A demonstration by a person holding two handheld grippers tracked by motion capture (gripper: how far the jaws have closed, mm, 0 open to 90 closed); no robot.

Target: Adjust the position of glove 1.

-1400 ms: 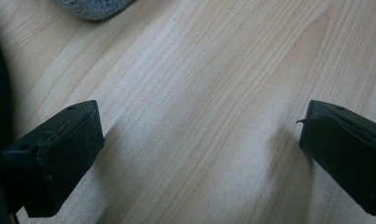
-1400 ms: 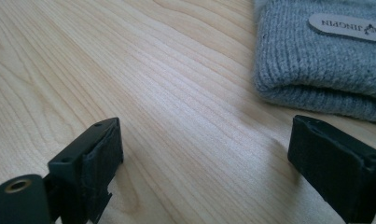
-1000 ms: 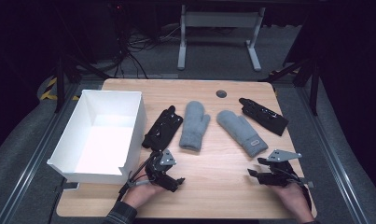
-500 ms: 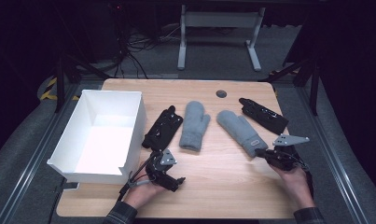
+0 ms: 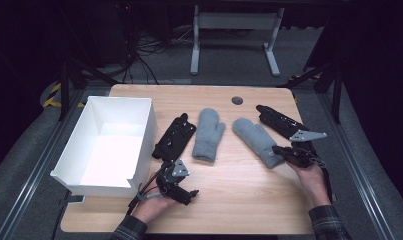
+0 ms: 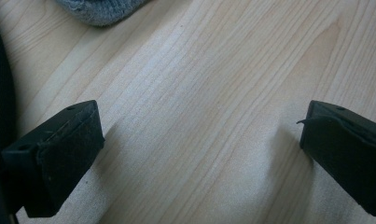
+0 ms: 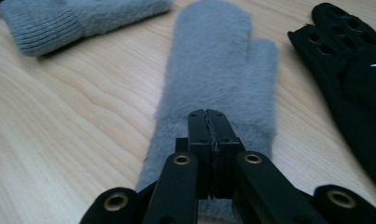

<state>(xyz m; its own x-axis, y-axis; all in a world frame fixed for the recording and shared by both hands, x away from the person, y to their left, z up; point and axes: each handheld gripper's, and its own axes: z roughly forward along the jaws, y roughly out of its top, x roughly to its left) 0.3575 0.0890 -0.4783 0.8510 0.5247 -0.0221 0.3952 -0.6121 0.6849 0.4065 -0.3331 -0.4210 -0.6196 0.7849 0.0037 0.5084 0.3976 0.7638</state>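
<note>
- My right gripper [image 7: 209,116] has its jaws pressed together over the cuff end of the grey mitten [image 7: 218,79]. They have just been closing. I cannot tell whether any fleece is caught between them; the pads look flat against each other above the pile.
- That mitten lies flat on the table [image 5: 239,195], thumb toward the black glove [image 5: 281,121] at its right, with its twin, the second grey mitten [image 5: 207,134], well apart to the left.
- My left gripper [image 5: 175,182] rests low near the front edge, jaws spread wide over bare wood, holding nothing.
- The white box [image 5: 109,150] stands open at the left, another black glove [image 5: 175,137] just beside it.
- To do this well I judge I should test the grip with a small lift first: if the cuff does not rise, reopen, press deeper into the fleece and pinch both layers.
- Then lift until the fingertip end clears the wood, so it does not drag the black glove.
</note>
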